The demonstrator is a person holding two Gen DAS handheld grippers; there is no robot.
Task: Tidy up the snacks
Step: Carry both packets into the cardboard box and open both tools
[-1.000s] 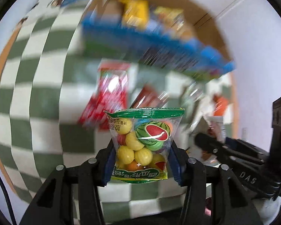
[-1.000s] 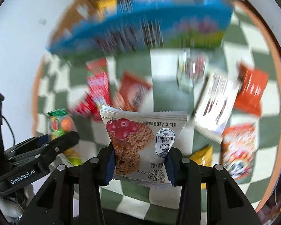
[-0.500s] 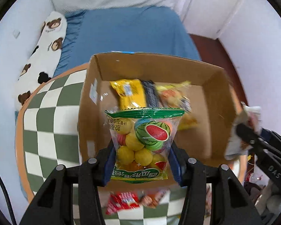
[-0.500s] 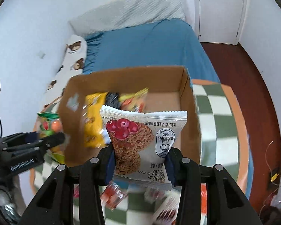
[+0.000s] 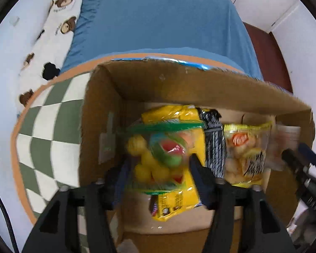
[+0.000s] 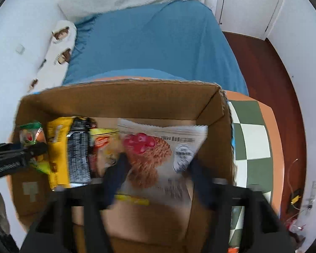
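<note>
Now over the cardboard box (image 5: 200, 88) on the checked tabletop (image 5: 52, 139). Left gripper (image 5: 158, 168) at 6 o'clock: jaws just opening, candy bag (image 5: 158, 147) blurred between them, above the yellow packet (image 5: 179, 198) on the box floor. Right gripper (image 6: 158, 168) at 6 o'clock too: jaws just opening wide, oat cookie packet (image 6: 158, 147) loose between them, blue bed (image 6: 153, 42) at 12.

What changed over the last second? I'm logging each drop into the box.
Both tools swung from the scattered snacks to over the cardboard box. The left tool and right tool have just been opening, freeing the fruit-candy bag and oat-cookie packet. Earlier packets stay inside.
</note>
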